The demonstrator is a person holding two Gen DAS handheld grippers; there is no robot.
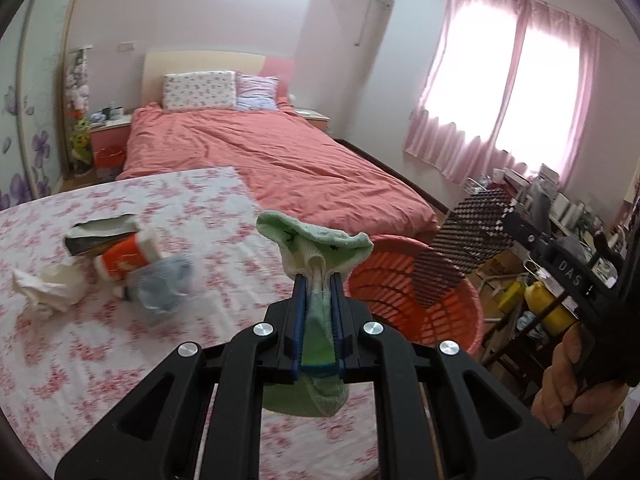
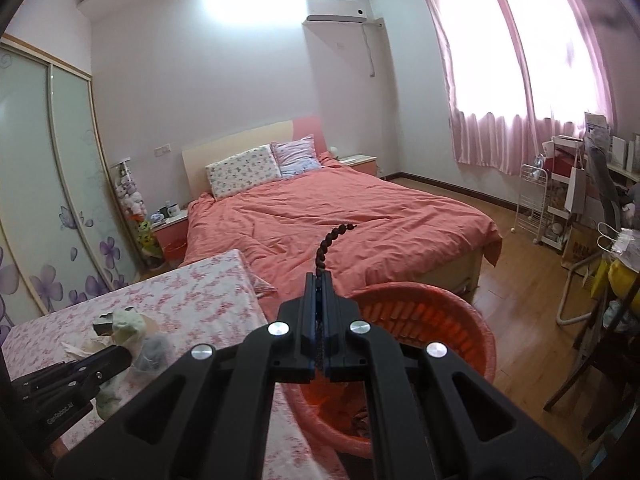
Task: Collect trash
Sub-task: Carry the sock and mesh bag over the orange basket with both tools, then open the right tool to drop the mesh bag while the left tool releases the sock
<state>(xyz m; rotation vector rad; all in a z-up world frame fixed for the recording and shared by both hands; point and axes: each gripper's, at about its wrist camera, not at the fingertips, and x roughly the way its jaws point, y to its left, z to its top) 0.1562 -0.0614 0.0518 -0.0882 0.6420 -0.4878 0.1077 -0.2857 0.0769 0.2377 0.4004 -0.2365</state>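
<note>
My left gripper point(image 1: 318, 280) is shut on a green and white sock point(image 1: 316, 240), held over the floral table's right edge beside the orange basket point(image 1: 416, 296). My right gripper point(image 2: 319, 280) is shut on a thin black dotted sheet point(image 2: 332, 240), seen edge-on there, above the orange basket point(image 2: 448, 316). In the left wrist view that black dotted sheet point(image 1: 460, 240) hangs slanted over the basket from the right gripper point(image 1: 510, 216). The left gripper point(image 2: 118, 356) and the sock point(image 2: 126, 322) also show at the lower left of the right wrist view.
On the floral table point(image 1: 120, 340) lie a crumpled tissue point(image 1: 48, 284), an orange and white packet point(image 1: 128, 256), a torn dark box point(image 1: 100, 236) and a clear bag point(image 1: 164, 284). A pink bed point(image 1: 280, 160) stands behind. Cluttered shelves point(image 1: 560, 208) fill the right.
</note>
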